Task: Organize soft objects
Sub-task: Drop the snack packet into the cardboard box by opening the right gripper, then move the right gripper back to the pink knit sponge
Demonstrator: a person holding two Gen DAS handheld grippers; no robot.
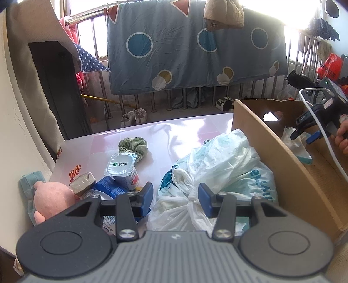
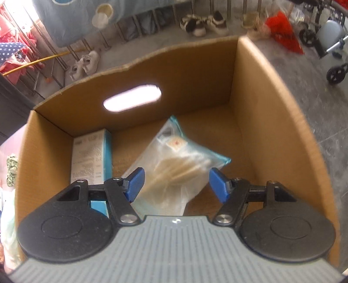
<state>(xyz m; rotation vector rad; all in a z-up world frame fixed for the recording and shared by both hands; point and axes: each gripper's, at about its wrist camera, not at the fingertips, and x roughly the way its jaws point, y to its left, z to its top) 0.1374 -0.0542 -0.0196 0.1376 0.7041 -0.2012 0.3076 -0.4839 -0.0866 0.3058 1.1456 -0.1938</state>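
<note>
A glossy pink table [image 1: 174, 135] carries everything. On it lie a green scrunchie [image 1: 133, 145], a yogurt cup [image 1: 122, 172], a blue carton [image 1: 108, 189], a small wrapped block [image 1: 82, 182], a pink plush toy [image 1: 52, 199] at the left edge on a teal cloth [image 1: 27, 185], a knotted white plastic bag [image 1: 217, 174], and a cardboard box [image 1: 282, 165] just beside the bag.

Sunlit window [image 1: 291, 13], grey floor [image 2: 308, 71]

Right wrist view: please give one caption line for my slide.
Open right gripper above a clear plastic bag inside the brown cardboard box.
</note>
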